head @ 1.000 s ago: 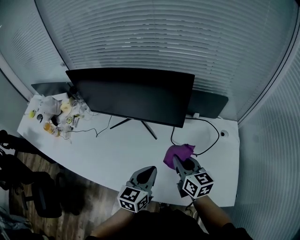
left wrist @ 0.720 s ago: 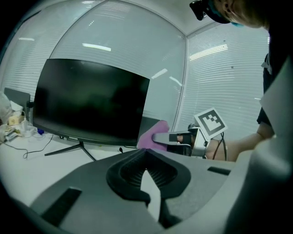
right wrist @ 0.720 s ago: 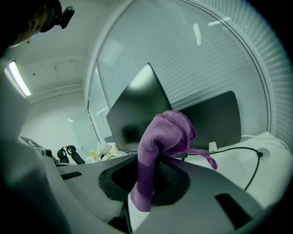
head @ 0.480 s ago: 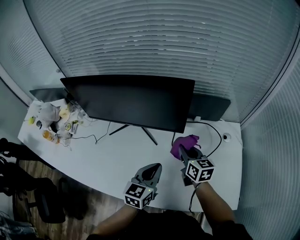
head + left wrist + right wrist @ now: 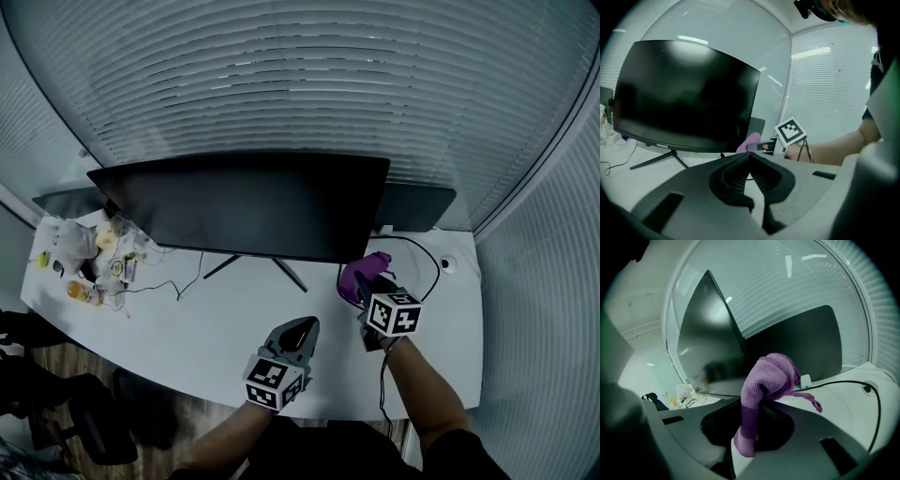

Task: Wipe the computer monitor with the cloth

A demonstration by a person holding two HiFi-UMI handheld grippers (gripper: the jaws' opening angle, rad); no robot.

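Observation:
A wide black monitor stands on a white desk, its dark screen facing me; it also fills the left gripper view and shows edge-on in the right gripper view. My right gripper is shut on a purple knitted cloth, held just off the monitor's lower right corner. The cloth bunches above the jaws and hangs down between them. My left gripper hovers over the desk's front part, shut and holding nothing; its jaw tips meet in its own view.
A second dark monitor stands behind at the right. A black cable loops over the desk near the cloth. Snack wrappers and small items clutter the desk's left end. Slatted blinds run behind. The floor lies below the front edge.
My right gripper has lifted the purple cloth off the desk and carried it forward to the monitor's lower right corner. The left gripper stayed low and shut.

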